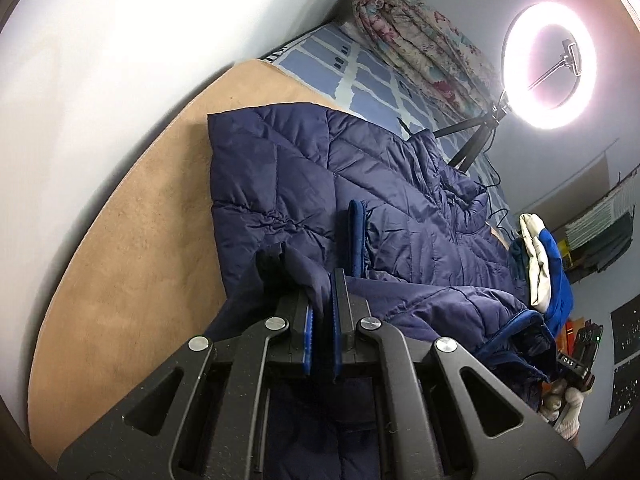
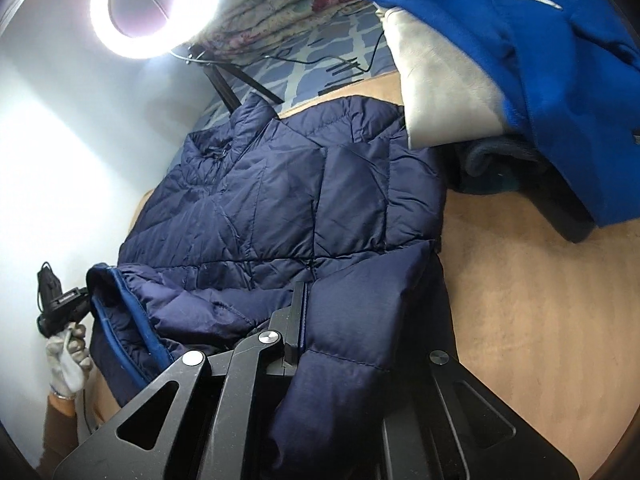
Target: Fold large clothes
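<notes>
The left gripper point(image 1: 322, 300) has its jaws pressed together on a fold of the navy quilted jacket point(image 1: 360, 184), the blue pads point(image 1: 308, 334) nearly meeting with a pinch of dark fabric caught between them. In the right wrist view the right gripper point(image 2: 316, 320) is clamped on the jacket point(image 2: 280, 200) too: only one black finger point(image 2: 296, 320) shows, and the puffy hem drapes over the place where the other should be, so the cloth is plainly held though that second finger is hidden. Just ahead of both sets of jaws the jacket spreads over a tan blanket point(image 1: 132, 260), its lower edge lifted at the grippers and its blue lining point(image 2: 132, 312) turned out beside the left one; the rest lies flat, collar pointing away from the jaws. To the side of the left jaws, low at the frame edge, the gloved right hand point(image 1: 564, 408) grips its black tool, and in the other view the gloved left hand point(image 2: 68, 356) does the same, off to the side of the right jaws. Beyond the jacket, a pile of blue and white clothes point(image 2: 520, 68) sits on the tan blanket point(image 2: 540, 300), touching the jacket's shoulder. Farther still, past the collar, a blue patterned sheet point(image 1: 360, 64) carries a black tripod point(image 1: 472, 140) with a glowing ring light point(image 1: 548, 56), and a rolled floral quilt point(image 1: 420, 36) lies against the pale wall point(image 1: 100, 60) at the far end
</notes>
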A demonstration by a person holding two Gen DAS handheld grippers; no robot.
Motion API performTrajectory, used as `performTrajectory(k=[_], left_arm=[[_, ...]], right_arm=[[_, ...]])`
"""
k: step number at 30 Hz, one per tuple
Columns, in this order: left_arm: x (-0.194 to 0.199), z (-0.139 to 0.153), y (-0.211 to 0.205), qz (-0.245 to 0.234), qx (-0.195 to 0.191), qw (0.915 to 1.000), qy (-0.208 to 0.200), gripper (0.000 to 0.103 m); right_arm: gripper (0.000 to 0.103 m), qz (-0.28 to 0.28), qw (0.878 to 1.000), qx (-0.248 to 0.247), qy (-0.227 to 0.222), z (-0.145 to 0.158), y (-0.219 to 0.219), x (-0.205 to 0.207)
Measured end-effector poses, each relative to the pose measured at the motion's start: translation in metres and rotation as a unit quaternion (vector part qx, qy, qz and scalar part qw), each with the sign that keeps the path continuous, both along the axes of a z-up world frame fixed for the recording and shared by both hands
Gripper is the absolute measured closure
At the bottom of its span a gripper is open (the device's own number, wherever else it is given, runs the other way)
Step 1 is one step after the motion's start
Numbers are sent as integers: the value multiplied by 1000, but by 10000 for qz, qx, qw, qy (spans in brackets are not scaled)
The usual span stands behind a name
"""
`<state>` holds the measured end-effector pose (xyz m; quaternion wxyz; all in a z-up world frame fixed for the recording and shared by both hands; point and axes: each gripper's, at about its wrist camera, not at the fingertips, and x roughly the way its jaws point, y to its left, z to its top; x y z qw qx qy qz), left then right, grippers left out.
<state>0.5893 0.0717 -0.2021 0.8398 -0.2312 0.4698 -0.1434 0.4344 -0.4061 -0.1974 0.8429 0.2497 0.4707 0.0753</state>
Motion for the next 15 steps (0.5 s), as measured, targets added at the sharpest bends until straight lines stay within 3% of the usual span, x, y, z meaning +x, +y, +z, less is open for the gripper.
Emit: performTrajectory(k=[2, 3, 4, 9, 12, 15], left_arm=[[3, 1, 1, -49, -88, 9999, -26, 97], [5, 3, 2, -77, -61, 10000, -18, 90], [8, 6, 3, -86, -23, 10000, -19, 76], [11, 34, 18, 77, -23, 9991, -413, 41], [10, 48, 30, 130, -84, 9979, -630, 41], [10, 46, 34, 21, 99, 9980, -621, 41]], right_arm=[[96, -5, 9998, 206, -41, 3, -5, -1], [94, -18, 9995, 302, -53, 5, -8, -1], [92, -23, 9992, 383, -56, 7, -11, -1], [71, -43, 9984, 474, -301, 27, -24, -5], [57, -122, 9972, 462, -580, 37, -34, -12], [50, -336, 9955, 331, -823, 42, -47, -21]])
